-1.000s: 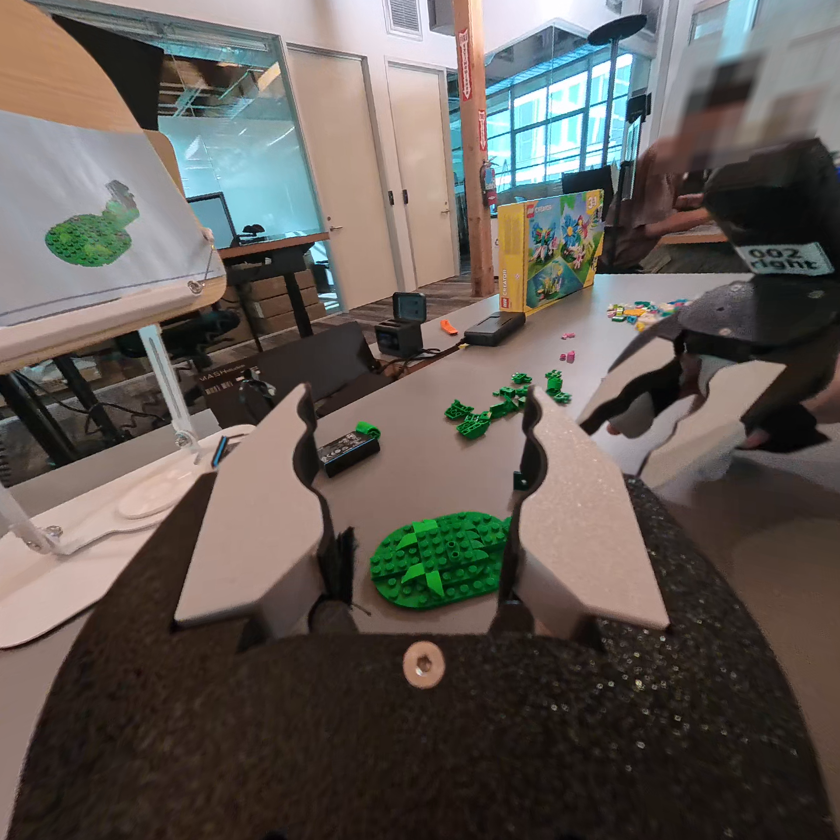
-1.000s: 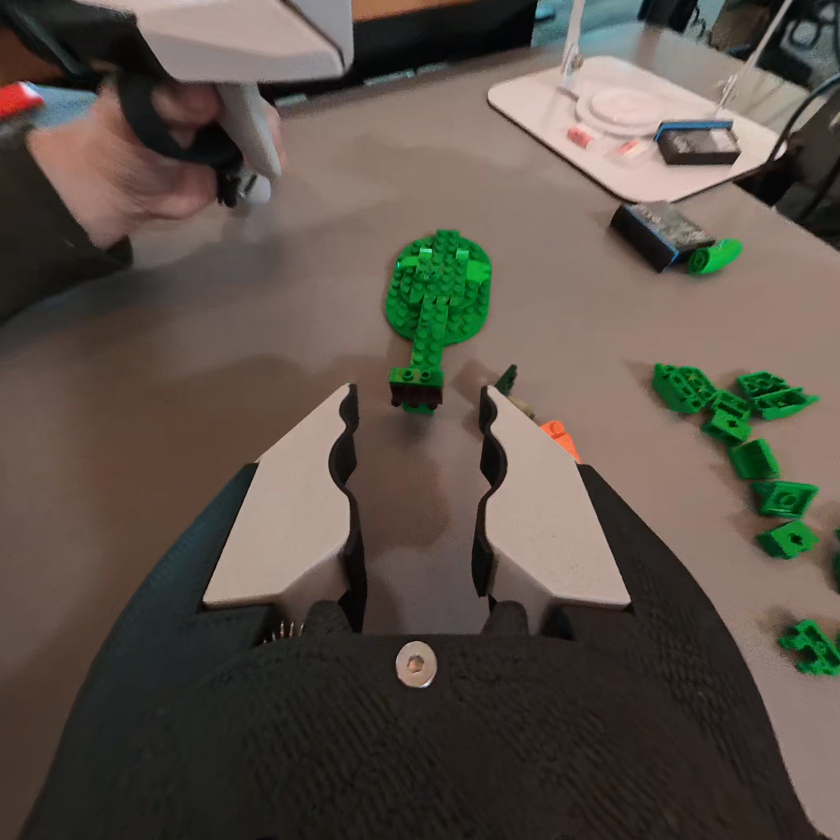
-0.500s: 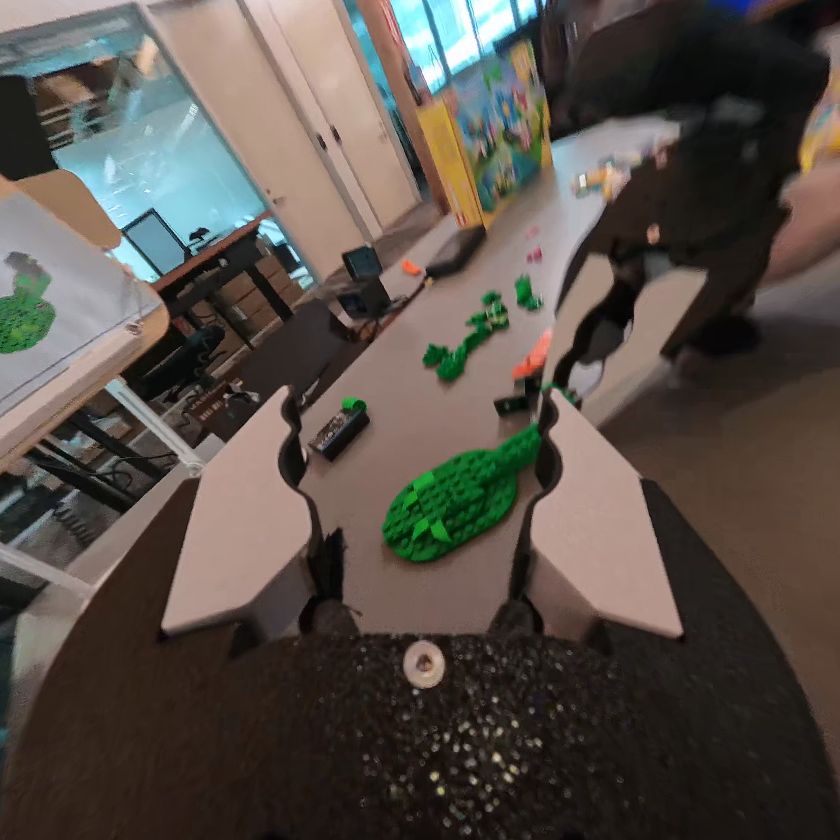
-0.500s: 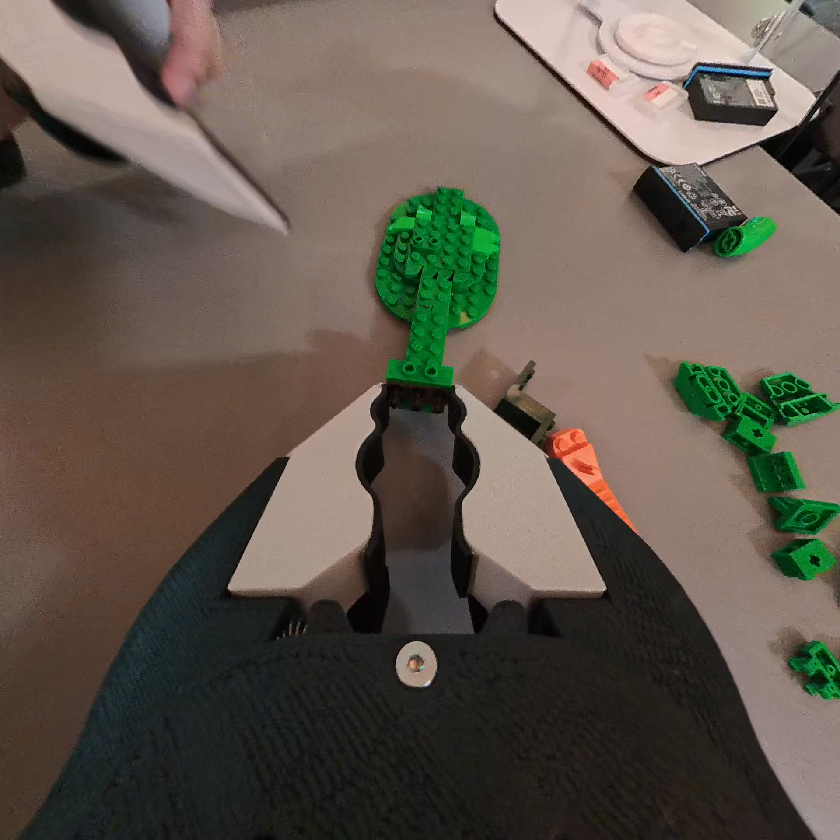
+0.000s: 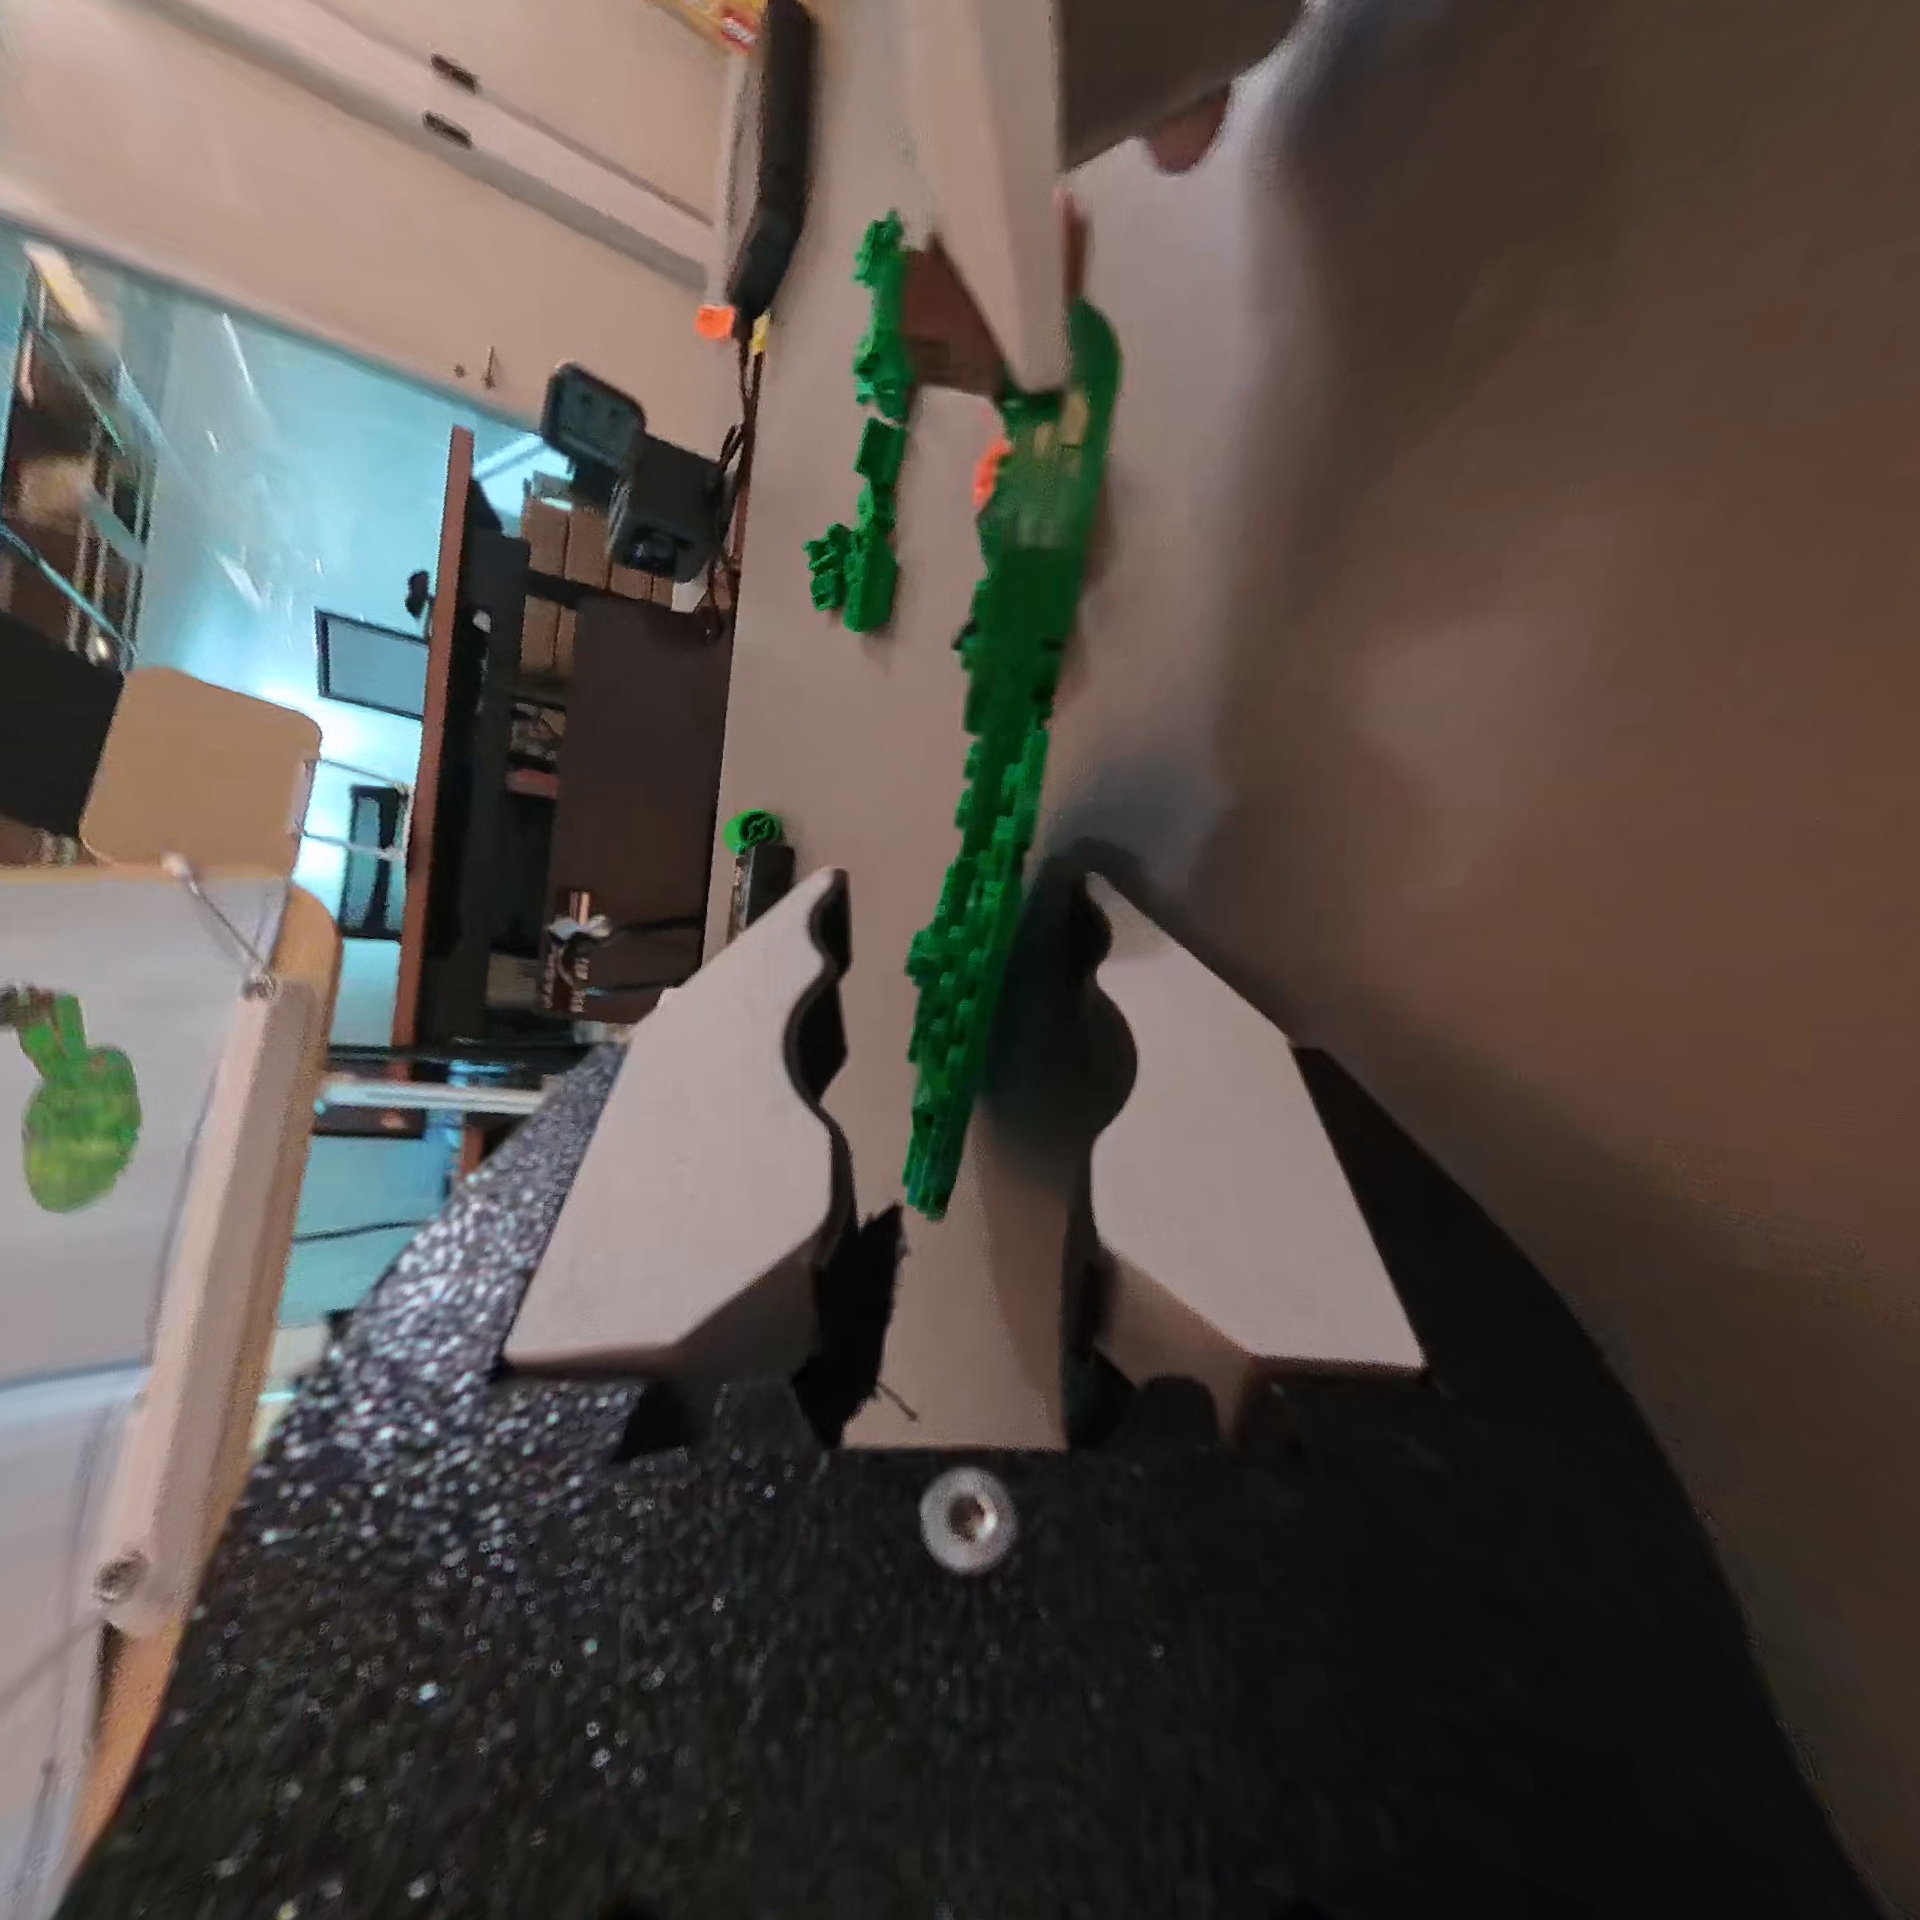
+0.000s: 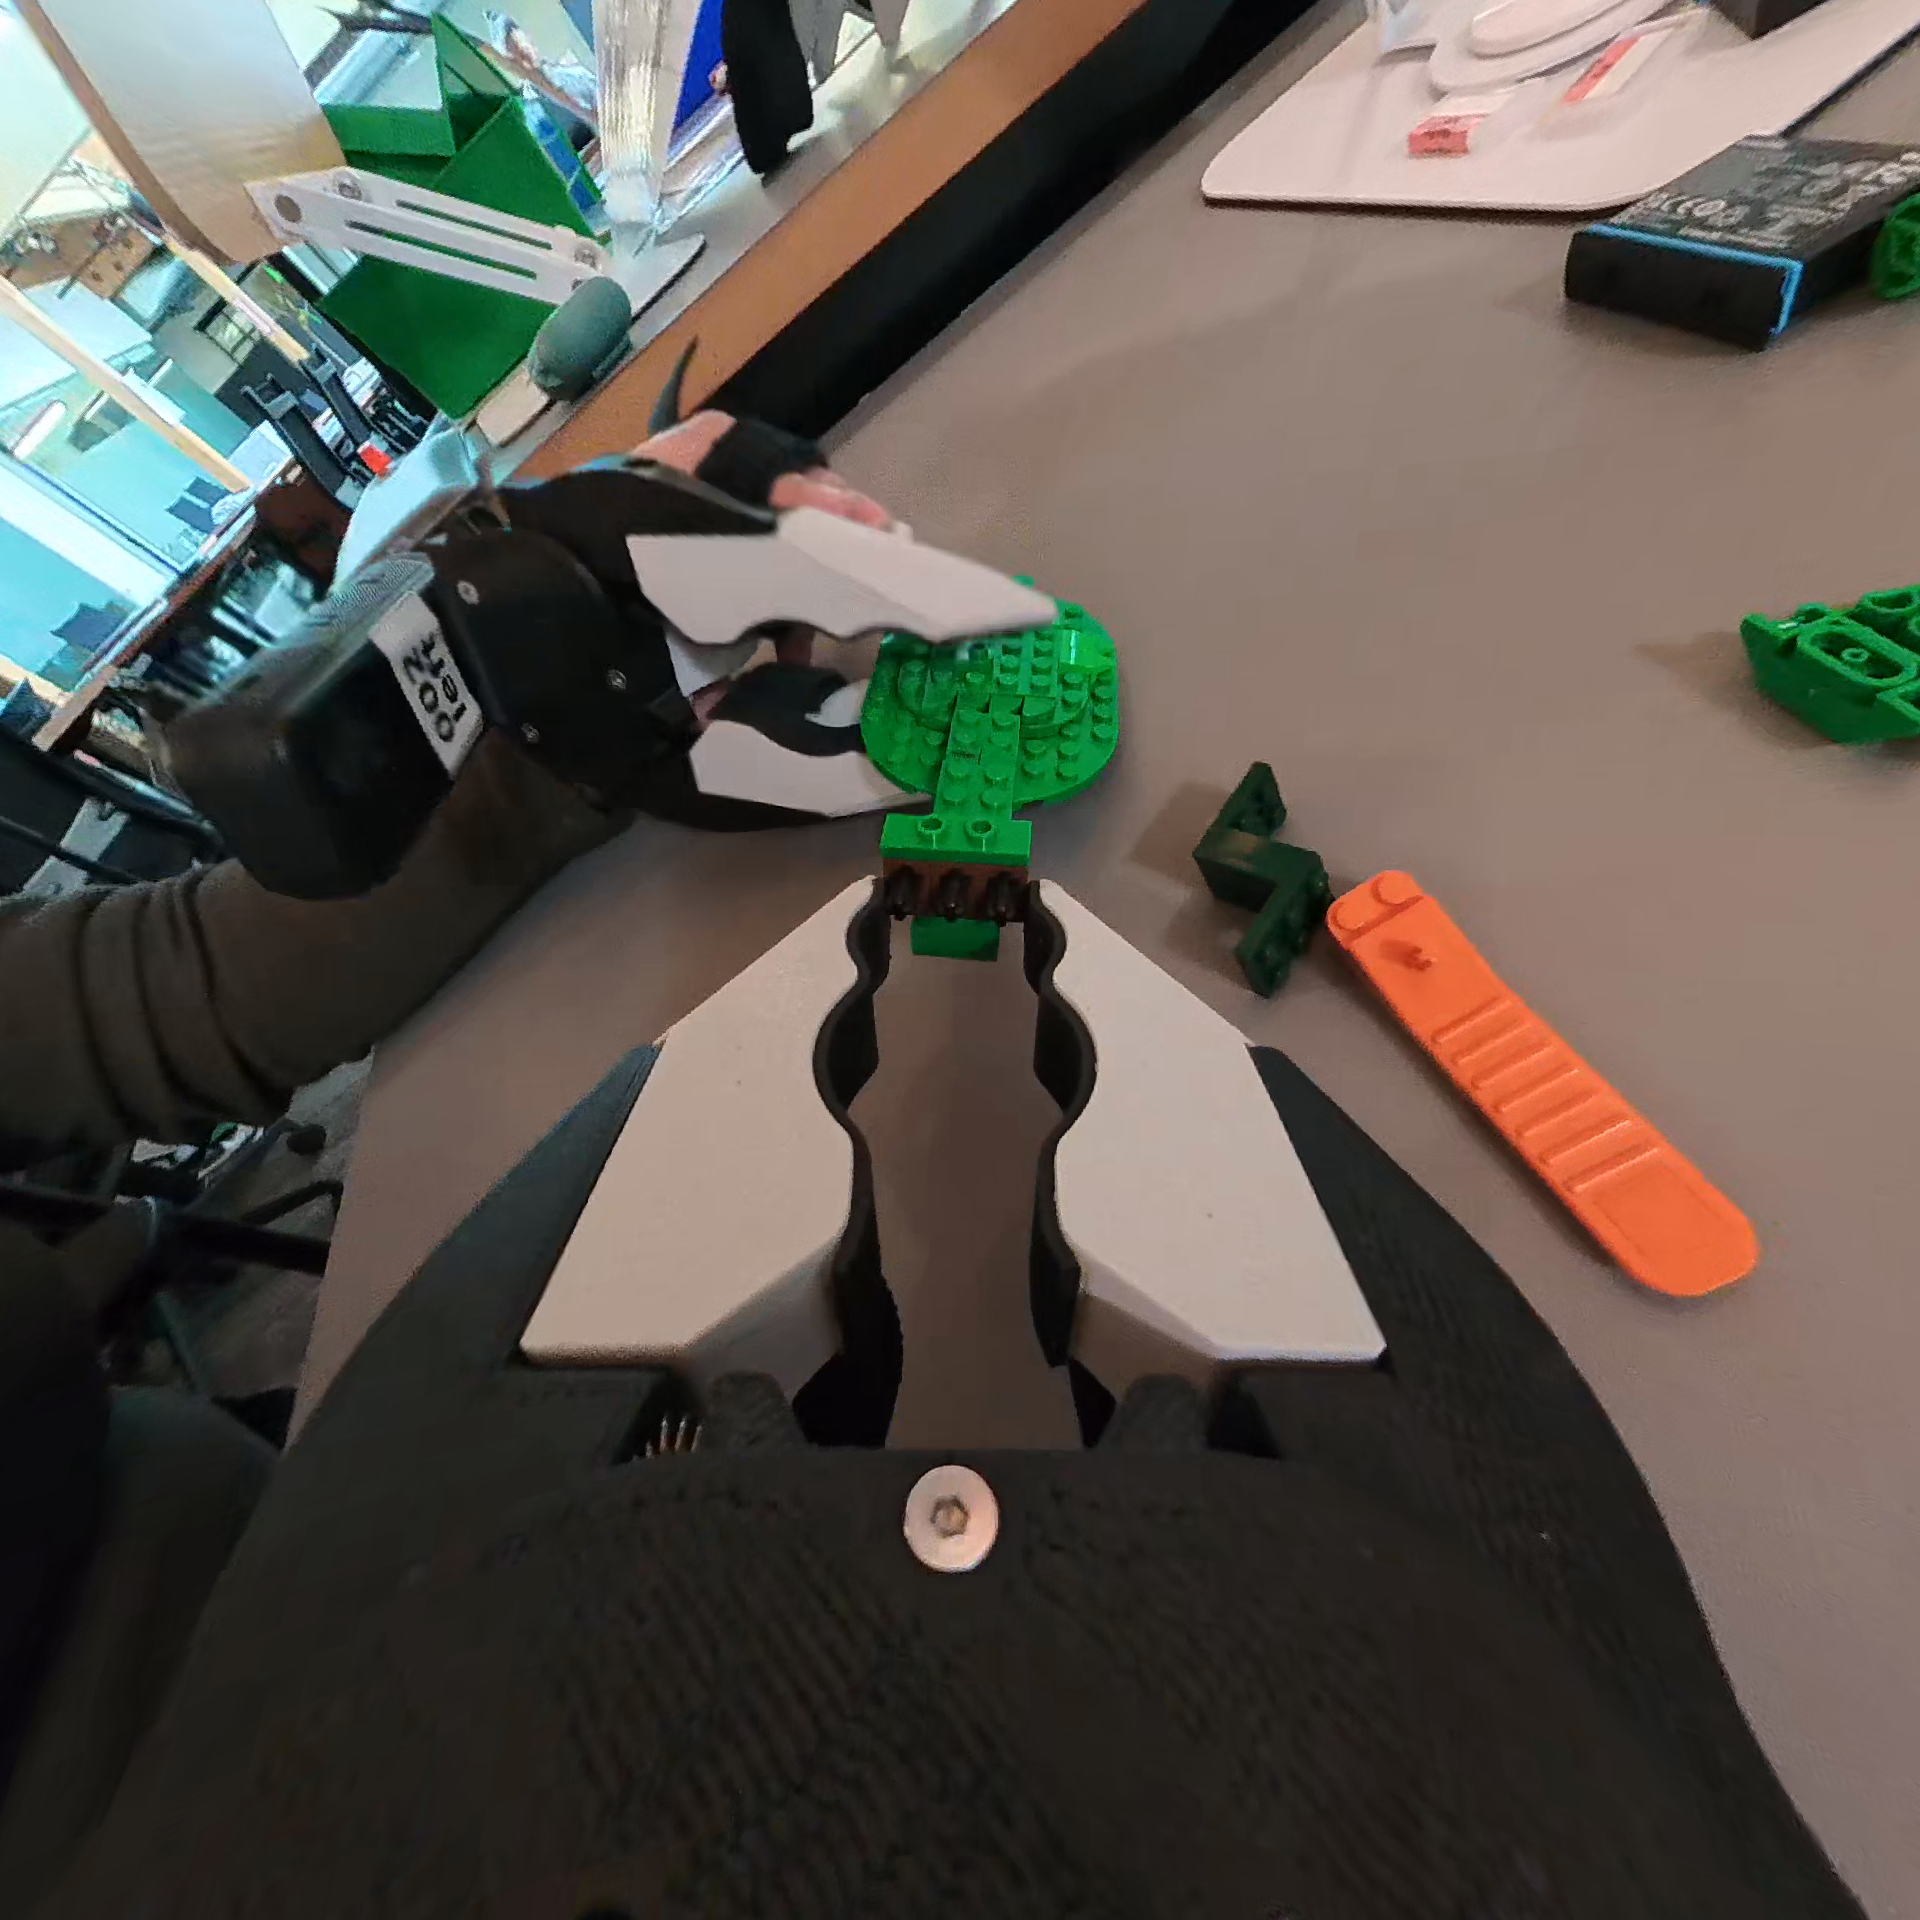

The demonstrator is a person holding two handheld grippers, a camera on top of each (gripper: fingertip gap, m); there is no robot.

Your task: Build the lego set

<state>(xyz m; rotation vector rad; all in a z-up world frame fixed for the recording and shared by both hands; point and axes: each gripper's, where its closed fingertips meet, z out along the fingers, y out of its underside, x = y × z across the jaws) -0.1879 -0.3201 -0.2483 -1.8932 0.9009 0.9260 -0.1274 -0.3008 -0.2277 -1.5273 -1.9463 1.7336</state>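
Observation:
The green build (image 6: pixel 997 707) is an oval studded plate with a stem, lying on the grey table (image 6: pixel 1455 520). My right gripper (image 6: pixel 956 904) is shut on the brown and green block (image 6: pixel 954 891) at the stem's near end. My left gripper (image 5: pixel 961 894) is open and rolled on its side. The oval plate (image 5: pixel 997 727) shows edge-on between its fingers. In the right wrist view its upper finger (image 6: pixel 831 592) lies over the plate's far-left edge and its lower finger (image 6: pixel 779 774) sits at table level beside it.
An orange brick separator (image 6: pixel 1538 1091) and a dark green bracket piece (image 6: pixel 1257 873) lie right of my right gripper. Loose green bricks (image 6: pixel 1839 665) sit farther right, with a black battery pack (image 6: pixel 1745 249) and a white stand base (image 6: pixel 1558 135) behind. The picture sheet (image 5: pixel 83 1091) stands left.
My right gripper moved forward and shut on the block at the stem's end. My left gripper rolled onto its side and closed in on the oval plate, which now sits between its fingers.

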